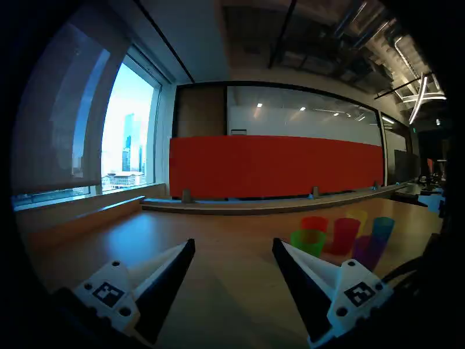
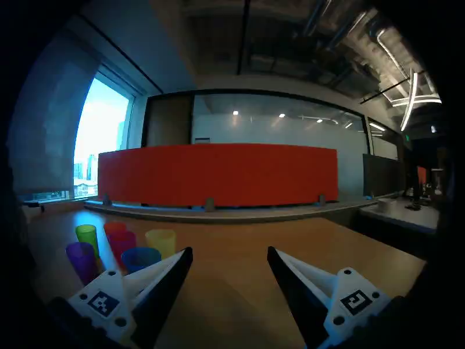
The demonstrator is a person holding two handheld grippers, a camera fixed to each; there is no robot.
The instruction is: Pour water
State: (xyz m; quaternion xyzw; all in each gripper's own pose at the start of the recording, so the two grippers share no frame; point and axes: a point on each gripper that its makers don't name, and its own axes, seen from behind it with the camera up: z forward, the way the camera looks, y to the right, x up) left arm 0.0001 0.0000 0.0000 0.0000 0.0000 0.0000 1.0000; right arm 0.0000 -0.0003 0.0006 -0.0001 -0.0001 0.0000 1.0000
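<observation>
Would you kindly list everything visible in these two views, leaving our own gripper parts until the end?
green cup: one, green, cluster's left edge in the right gripper view
orange cup: one, orange-red, back of cluster
pink cup: one, magenta, middle of cluster
yellow cup: one, yellow, cluster's right edge
blue cup: one, blue, front of cluster
purple cup: one, purple, front left
table: one, light wood, under the cups
partition: one, red, along the table's far edge
window: one, bright, left wall
left gripper: one, white-and-black fingers, open, empty
right gripper: one, white-and-black fingers, open, empty
</observation>
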